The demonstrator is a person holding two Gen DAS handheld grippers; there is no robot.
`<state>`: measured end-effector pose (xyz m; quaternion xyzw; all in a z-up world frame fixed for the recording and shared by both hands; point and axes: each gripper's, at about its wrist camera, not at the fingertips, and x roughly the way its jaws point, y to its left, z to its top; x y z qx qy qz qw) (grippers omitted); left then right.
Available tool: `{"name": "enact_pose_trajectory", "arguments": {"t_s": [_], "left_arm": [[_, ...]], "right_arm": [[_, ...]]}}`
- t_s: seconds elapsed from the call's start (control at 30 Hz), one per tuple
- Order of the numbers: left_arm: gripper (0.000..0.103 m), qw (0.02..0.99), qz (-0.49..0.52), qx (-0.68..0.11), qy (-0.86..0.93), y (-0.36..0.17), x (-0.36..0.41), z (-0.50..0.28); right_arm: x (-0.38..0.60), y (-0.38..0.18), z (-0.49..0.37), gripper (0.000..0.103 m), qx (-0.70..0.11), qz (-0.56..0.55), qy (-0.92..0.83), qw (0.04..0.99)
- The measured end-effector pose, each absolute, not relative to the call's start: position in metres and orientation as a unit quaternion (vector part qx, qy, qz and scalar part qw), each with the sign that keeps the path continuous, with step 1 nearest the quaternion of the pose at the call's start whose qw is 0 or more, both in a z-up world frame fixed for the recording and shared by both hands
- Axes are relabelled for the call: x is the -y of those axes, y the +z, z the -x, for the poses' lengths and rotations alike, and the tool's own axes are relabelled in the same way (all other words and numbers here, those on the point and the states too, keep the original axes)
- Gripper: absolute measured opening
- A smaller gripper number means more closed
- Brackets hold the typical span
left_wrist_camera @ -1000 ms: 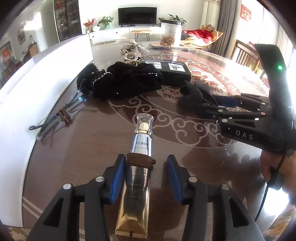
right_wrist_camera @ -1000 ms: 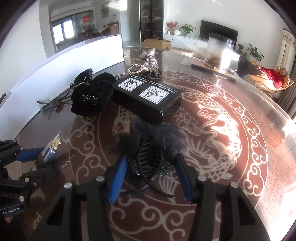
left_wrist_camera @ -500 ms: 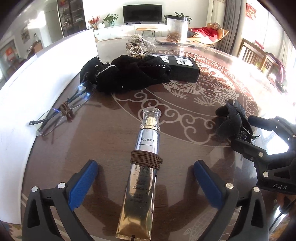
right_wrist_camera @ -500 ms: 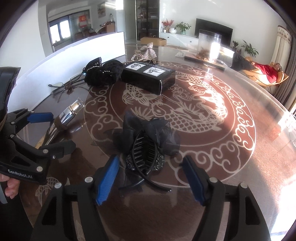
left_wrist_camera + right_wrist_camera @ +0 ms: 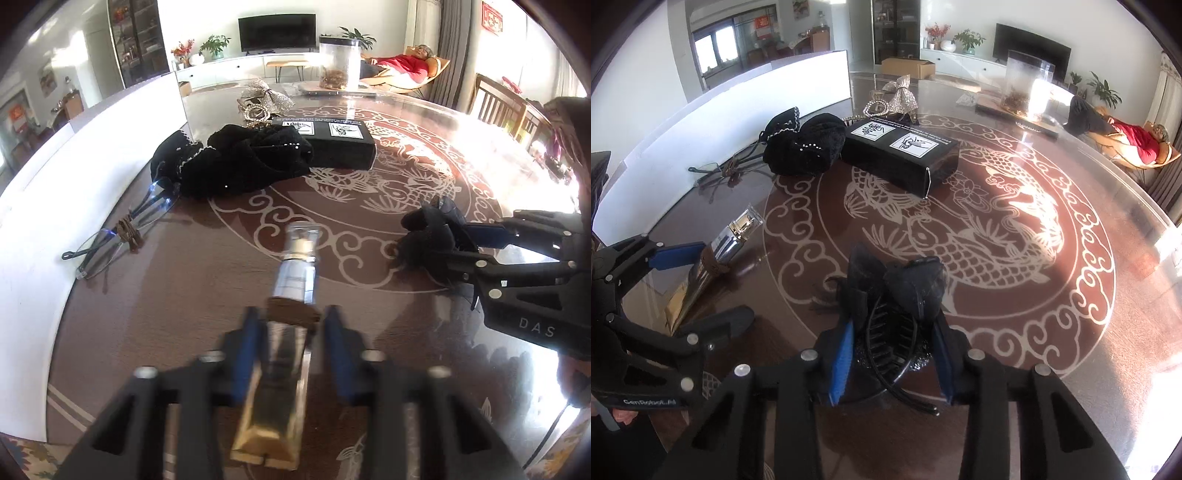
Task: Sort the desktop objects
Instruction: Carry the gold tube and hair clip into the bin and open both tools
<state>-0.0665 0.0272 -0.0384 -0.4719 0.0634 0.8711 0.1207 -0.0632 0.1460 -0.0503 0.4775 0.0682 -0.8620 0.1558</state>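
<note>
1. The left gripper point(image 5: 291, 347) is narrowed on the tube point(image 5: 284, 354), its blue pads against the tube's sides just behind a brown hair tie point(image 5: 291, 314) wound round it.
2. The tube lies on the table point(image 5: 184, 295), clear cap pointing away.
3. The right gripper point(image 5: 894, 354) clamps a black hair clip point(image 5: 894, 295) with a gauzy bow, low over the table.
4. Farther off lie glasses point(image 5: 122, 232), a black cloth heap point(image 5: 240, 162) and a black box point(image 5: 901, 155), heap and box touching.
</note>
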Motion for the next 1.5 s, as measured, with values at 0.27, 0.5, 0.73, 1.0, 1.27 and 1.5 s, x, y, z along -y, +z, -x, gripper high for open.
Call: {"name": "enact_pose_trajectory", "arguments": {"t_s": [0.27,0.5,0.73,1.0,1.27,1.5], "left_arm": [[0.026,0.143,0.417,0.011,0.898,0.006,0.012,0.027],[0.026,0.102,0.369,0.057,0.922,0.04,0.064,-0.005],[0.026,0.053,0.32,0.103,0.94,0.102,0.149,-0.013],[0.026,-0.047,0.359,0.123,0.924,0.113,0.273,0.053],[0.027,-0.072,0.474,0.148,0.865,0.041,0.313,0.114],[0.061,-0.101,0.497,0.11,0.855,0.021,0.301,0.121]], "right_arm": [[-0.164,-0.003,0.005,0.039,-0.011,-0.438,-0.883,0.167],[-0.163,0.003,-0.026,0.039,0.0,-0.432,-0.884,0.178],[-0.097,0.025,0.003,0.039,-0.005,-0.415,-0.875,0.25],[0.072,0.099,0.069,0.039,-0.048,-0.337,-0.862,0.376],[0.213,0.067,0.168,0.04,-0.127,-0.402,-0.825,0.377],[0.213,0.026,0.206,0.084,-0.085,-0.461,-0.813,0.345]]}}
